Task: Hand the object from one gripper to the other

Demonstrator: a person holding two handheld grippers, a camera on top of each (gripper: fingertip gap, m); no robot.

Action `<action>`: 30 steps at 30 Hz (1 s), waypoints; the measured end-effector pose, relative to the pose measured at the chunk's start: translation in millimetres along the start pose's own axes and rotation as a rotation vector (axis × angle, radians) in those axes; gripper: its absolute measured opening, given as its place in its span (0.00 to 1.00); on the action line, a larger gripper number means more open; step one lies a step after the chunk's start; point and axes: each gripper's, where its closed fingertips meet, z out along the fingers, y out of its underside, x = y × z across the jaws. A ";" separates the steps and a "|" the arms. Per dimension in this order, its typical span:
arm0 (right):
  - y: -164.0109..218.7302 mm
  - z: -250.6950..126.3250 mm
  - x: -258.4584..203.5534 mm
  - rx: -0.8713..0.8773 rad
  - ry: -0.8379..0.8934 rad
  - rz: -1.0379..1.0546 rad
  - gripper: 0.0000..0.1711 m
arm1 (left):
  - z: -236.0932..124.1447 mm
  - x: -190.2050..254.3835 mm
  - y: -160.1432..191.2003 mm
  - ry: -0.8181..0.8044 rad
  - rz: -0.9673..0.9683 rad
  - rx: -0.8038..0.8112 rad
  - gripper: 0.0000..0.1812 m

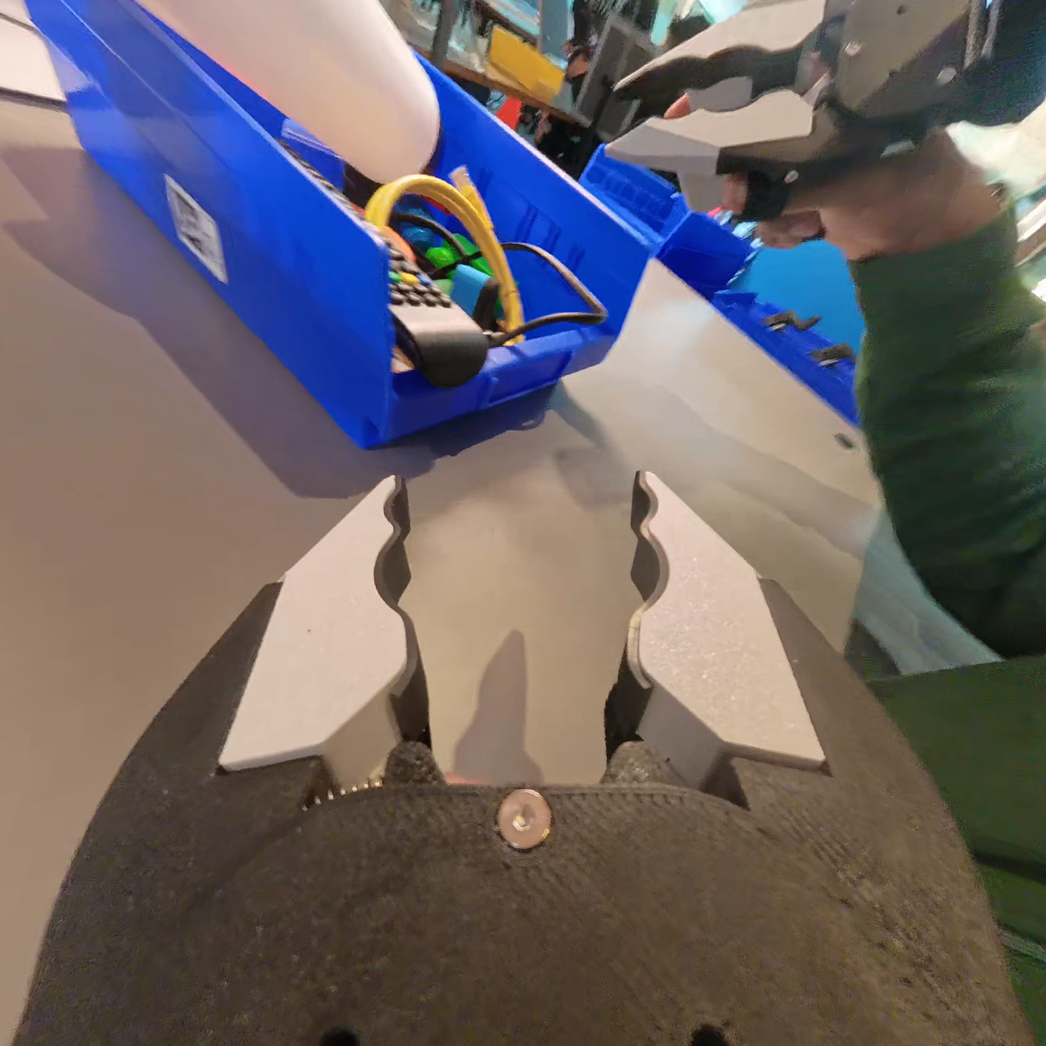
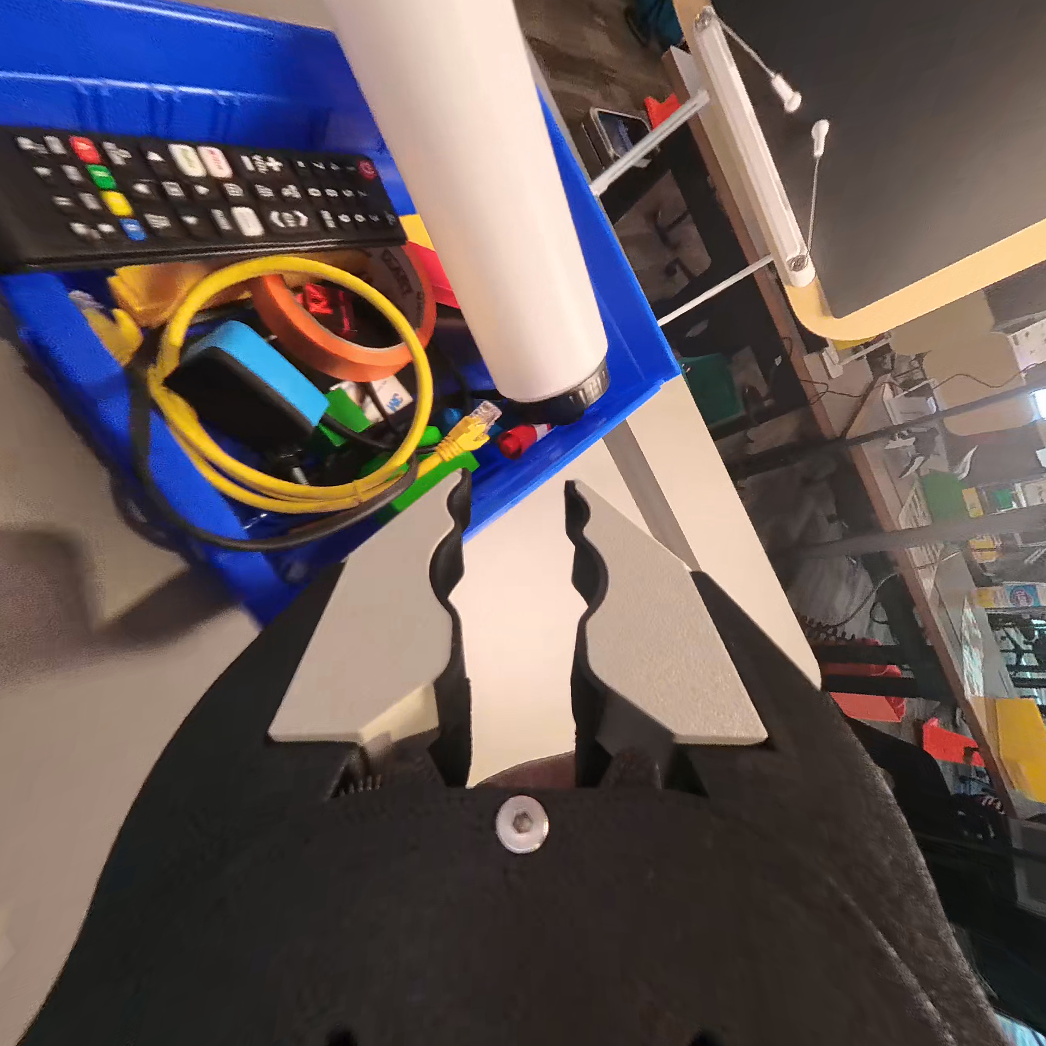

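Note:
Both grippers are empty. My left gripper (image 1: 519,481) is open over the bare grey table (image 1: 141,509), just in front of a blue bin (image 1: 254,215). My right gripper (image 2: 516,480) is open, with its tips over the bin's near rim (image 2: 622,317); it also shows at the top right of the left wrist view (image 1: 614,116), held by a hand with a green sleeve. In the bin lie a white bottle (image 2: 481,198), a black remote (image 2: 198,198), a coiled yellow cable (image 2: 305,263), an orange tape roll (image 2: 351,356) and a red marker (image 2: 518,441).
A second blue bin (image 1: 702,249) and a third (image 1: 792,339) stand to the right of the first. The table edge (image 2: 639,453) runs just beyond the bin, with shelves and clutter in the room behind it. There is about 25 cm between the tips of the two grippers. The black remote (image 2: 198,198) is about 12 cm from my left fingertips. From my right tips it is roughly 12 cm to the red marker (image 2: 518,441); from my left, 30 cm. To reach the white bottle (image 2: 481,198) in a straight line is about 12 cm for my right fingers, about 25 cm for my left.

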 end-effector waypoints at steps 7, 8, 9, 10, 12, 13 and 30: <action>2.3 38.5 39.6 0.118 0.002 0.150 0.21 | 0.2 -46.1 -90.0 -0.206 0.322 0.036 0.51; 3.0 43.1 46.5 0.145 0.006 0.182 0.21 | 7.4 -55.9 -103.5 -0.220 0.357 0.025 0.53; 4.2 47.7 52.3 0.175 0.005 0.214 0.21 | 16.9 -66.9 -115.3 -0.224 0.379 0.003 0.55; 6.1 52.5 57.6 0.206 0.001 0.249 0.21 | 28.2 -77.5 -125.6 -0.215 0.378 -0.022 0.58; 13.5 63.9 65.7 0.263 -0.013 0.327 0.21 | 54.7 -93.0 -142.8 -0.155 0.337 -0.063 0.64; 19.0 71.0 69.2 0.288 -0.018 0.367 0.21 | 68.8 -99.9 -149.0 -0.123 0.315 -0.079 0.67; 90.7 141.2 60.4 0.203 -0.058 0.302 0.21 | 136.4 -106.1 -181.2 0.030 0.583 0.046 0.52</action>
